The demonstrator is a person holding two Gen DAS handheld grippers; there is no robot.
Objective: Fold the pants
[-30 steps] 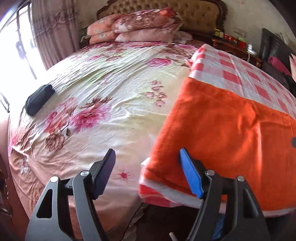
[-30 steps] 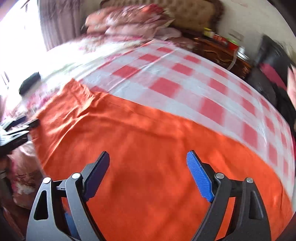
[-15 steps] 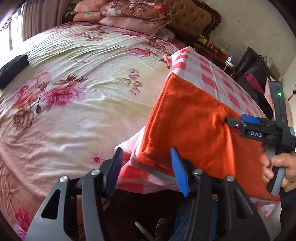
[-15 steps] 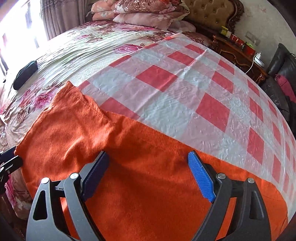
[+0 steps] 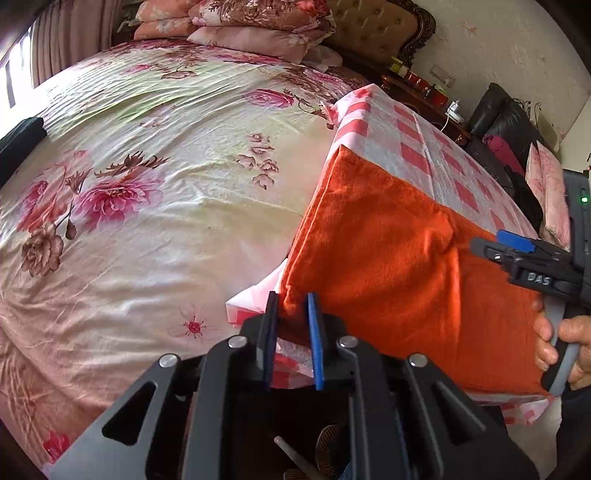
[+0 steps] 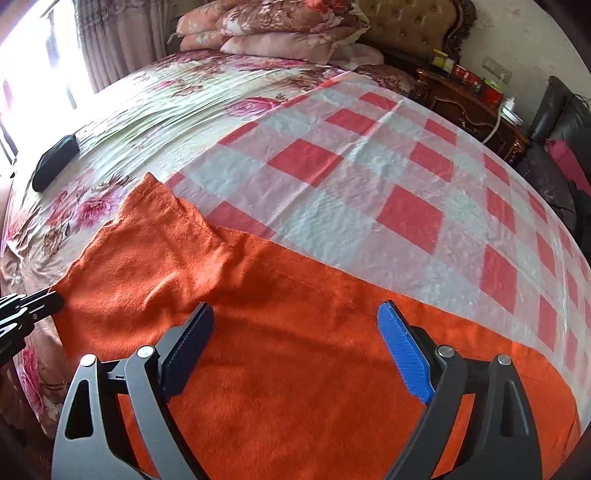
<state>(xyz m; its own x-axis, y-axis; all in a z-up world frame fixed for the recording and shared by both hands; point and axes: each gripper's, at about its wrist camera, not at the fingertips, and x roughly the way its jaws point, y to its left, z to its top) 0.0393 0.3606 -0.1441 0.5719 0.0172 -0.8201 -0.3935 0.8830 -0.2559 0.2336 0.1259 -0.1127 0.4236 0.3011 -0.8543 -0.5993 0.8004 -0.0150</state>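
Two black claws with blue pads are at work here, one in each of your hands. Your left claw [image 5: 291, 314] is closing on the near corner of the soft orange fleece pants [image 5: 406, 280], and that corner is already between its jaws. Let it squeeze all the way before you lift, so the corner does not slip out. Try to catch only the orange cloth. The thin red-and-white checked plastic sheet [image 6: 369, 184] lies right under that corner, and it looks easy to pinch it too.

Your right claw [image 6: 295, 343] is wide open and has hold of nothing. It hangs just over the middle of the pants, near the front edge. I think it should find the other near corner and grab it the same way. Then both hands can lift together and lay the near edge over the far edge, keeping it flat.

The pants lie spread on the checked sheet at the near side of the big bed with the pink flower cover [image 5: 147, 192].

Now count: one pair of pants, one checked sheet, one bed. Farther off there is one small dark pouch [image 6: 55, 162] near the window side. At the head of the bed there is one pile of flowered pillows [image 6: 280, 33]; I cannot count them well.
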